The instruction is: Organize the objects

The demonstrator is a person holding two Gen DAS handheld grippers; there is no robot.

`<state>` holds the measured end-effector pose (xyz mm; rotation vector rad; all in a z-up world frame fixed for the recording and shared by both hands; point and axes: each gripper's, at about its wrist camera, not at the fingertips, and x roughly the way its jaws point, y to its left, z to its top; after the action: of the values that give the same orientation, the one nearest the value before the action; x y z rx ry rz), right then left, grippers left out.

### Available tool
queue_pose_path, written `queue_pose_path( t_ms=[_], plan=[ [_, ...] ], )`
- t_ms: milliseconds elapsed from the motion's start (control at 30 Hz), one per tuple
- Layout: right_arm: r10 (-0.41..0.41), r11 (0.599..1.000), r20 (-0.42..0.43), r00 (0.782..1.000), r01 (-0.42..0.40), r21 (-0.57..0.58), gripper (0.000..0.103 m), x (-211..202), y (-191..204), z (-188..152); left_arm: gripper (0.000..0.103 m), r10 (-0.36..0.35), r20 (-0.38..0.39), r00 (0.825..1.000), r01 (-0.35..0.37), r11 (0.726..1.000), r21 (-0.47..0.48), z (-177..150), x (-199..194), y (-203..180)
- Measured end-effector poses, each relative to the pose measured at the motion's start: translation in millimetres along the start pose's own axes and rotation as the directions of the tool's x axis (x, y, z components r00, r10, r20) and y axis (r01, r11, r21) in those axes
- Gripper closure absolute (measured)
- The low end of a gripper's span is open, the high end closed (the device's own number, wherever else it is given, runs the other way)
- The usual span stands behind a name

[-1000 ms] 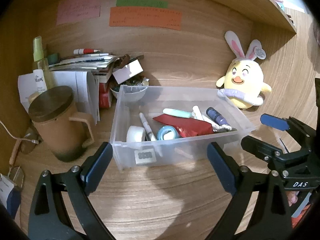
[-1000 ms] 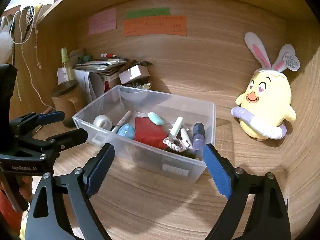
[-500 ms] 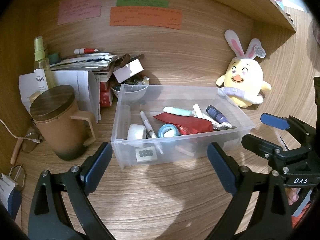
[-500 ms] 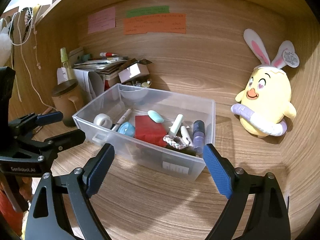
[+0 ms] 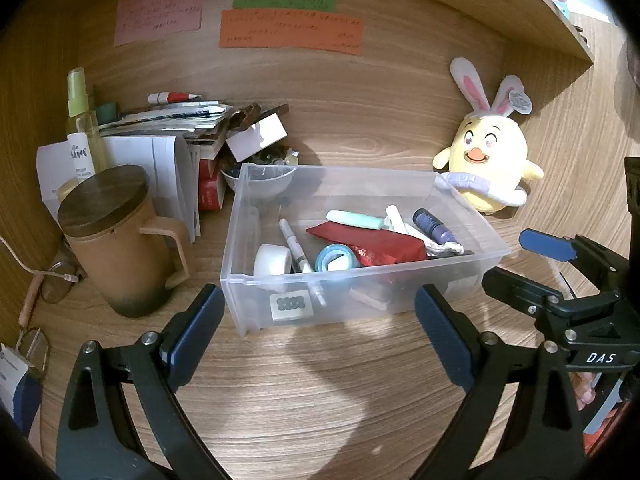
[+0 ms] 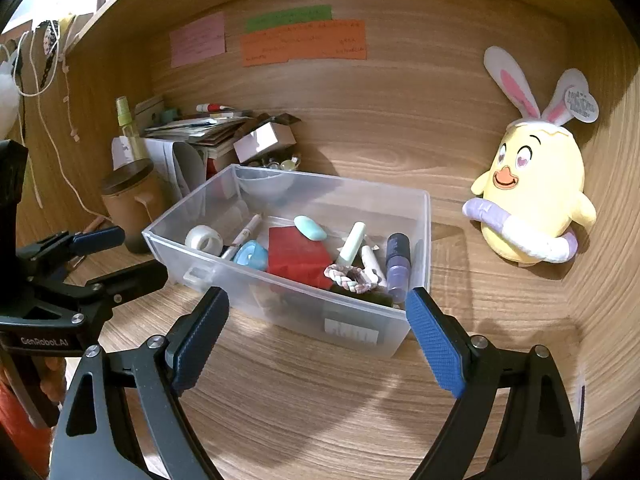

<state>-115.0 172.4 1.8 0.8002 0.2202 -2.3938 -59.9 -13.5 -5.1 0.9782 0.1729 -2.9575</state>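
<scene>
You hold your left gripper low in the middle of the left wrist view, and its two dark blue fingers are spread wide with nothing between them. Just past the fingertips sits the clear plastic box on the brown wooden desk, in the middle of the picture. Inside the box, from left to right, you can see a white roll of tape, a white marker pen, a light blue tape holder, a shiny red packet, a long mint green tube and a small purple bottle. A brown mug with a dark wooden lid stands at the left of the frame, near the box but not touching it. Behind the mug is a messy pile of papers and books. A yellow plush chick with bunny ears sits at the upper right, just beside the far right corner of the box. In the right wrist view, your right gripper is at the bottom middle, and its bright blue fingers are also spread wide and hold nothing. The box lies just in front of them, and a pink and white braided band rests near its front wall. Three paper notes, pink, green and orange, are stuck high on the back wall.
</scene>
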Motion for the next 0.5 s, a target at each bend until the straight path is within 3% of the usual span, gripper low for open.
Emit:
queue_pose_path(
  t_ms=[500],
  plan=[
    [0.003,1.0,-0.001,1.0,-0.003,-0.001,0.014,0.7,-1.3,0.0,0.006,-0.005,-0.007,1.0,0.005,1.0,0.0,-1.2,1.3,1.1]
  ],
)
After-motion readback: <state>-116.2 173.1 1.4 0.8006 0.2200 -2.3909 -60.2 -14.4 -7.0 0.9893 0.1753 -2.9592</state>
